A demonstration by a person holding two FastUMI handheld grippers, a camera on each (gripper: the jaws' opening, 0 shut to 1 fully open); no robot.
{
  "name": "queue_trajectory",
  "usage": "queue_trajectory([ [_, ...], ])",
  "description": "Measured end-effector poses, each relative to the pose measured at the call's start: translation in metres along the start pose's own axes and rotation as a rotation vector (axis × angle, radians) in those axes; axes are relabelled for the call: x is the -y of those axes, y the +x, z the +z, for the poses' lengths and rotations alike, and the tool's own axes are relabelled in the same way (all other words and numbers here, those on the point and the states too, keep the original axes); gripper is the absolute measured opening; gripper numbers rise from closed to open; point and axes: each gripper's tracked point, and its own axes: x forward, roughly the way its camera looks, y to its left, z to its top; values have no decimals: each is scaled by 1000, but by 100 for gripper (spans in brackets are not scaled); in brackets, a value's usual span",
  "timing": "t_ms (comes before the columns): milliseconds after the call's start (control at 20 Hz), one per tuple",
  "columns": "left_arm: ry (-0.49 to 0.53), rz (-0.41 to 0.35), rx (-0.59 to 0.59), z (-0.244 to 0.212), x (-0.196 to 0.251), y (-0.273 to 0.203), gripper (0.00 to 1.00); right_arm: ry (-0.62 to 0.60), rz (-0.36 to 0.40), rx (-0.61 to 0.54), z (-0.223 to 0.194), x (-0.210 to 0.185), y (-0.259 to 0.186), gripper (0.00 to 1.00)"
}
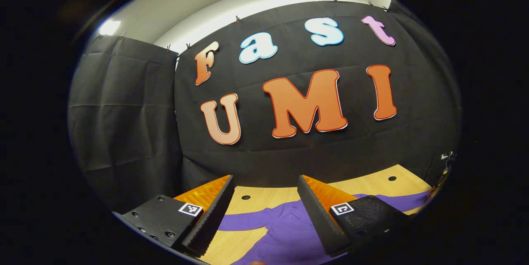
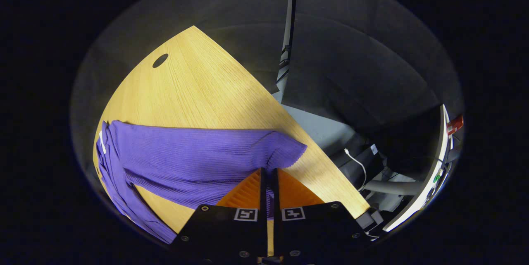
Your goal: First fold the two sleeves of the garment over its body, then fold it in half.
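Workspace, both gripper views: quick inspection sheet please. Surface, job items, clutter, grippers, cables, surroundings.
Surface: wooden table with dark round holes in the top; its edge runs close to the sleeve cuff.
Job's things: purple garment lies on the table; one sleeve stretches out sideways from the body, not yet folded over it.
Clutter: nothing seen on the table.
Grippers: left gripper open, above the garment, holding nothing. Right gripper shut on the sleeve near its cuff.
Cables: white cable hangs past the table edge, among equipment below.
Surroundings: black cloth wall behind the table; grey floor area beyond the edge.
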Motion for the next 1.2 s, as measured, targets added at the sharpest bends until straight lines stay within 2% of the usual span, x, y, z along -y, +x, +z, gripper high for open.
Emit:
queue_trajectory([
  [100, -18, 4, 1, -4, -9, 1, 96, 30, 26, -12, -1, -5, -6, 5],
  [300, -46, -10, -1, -19, -31, 12, 96, -25, 59, 60, 12, -27, -44, 4],
  [400, -60, -25, -14, -28, -43, 25, 96, -37, 116, 106, 17, -56, -71, 4],
  [450, -70, -38, -21, -33, -49, 31, 100, -53, 138, 127, 18, -71, -84, 4],
  [550, -87, -65, -40, -45, -59, 44, 97, -101, 168, 164, 15, -97, -110, 4],
  [750, -99, -107, -75, -67, -85, 63, 97, -201, 227, 223, 2, -162, -157, 4],
  [1200, -130, -116, -152, -125, -166, 103, 97, -371, 310, 250, -48, -313, -216, 4],
])
